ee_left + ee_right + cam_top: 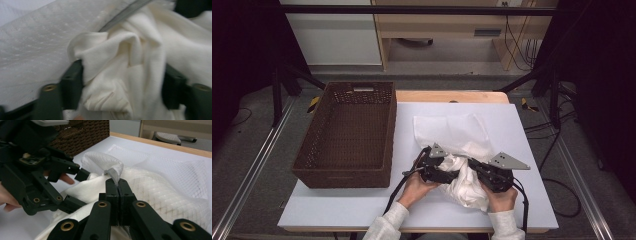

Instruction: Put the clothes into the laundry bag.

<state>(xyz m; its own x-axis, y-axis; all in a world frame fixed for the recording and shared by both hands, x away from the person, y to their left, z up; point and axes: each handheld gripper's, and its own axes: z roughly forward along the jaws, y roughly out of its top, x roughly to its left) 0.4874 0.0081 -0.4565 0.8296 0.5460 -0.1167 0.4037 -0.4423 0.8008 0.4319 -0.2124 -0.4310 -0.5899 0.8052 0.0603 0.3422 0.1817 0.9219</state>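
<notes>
Nearest the person, the right gripper [117, 185] was pinched tight on the zipper edge of a white mesh laundry bag [452, 131]. Left gripper [451, 169], jaws partly apart, straddled a bunched cream cloth [467, 184] without pressing it, at the bag's mouth, front centre of the white table [337, 205]. Farther left sat a brown wicker basket [347, 135]. No readable writing anywhere.
</notes>
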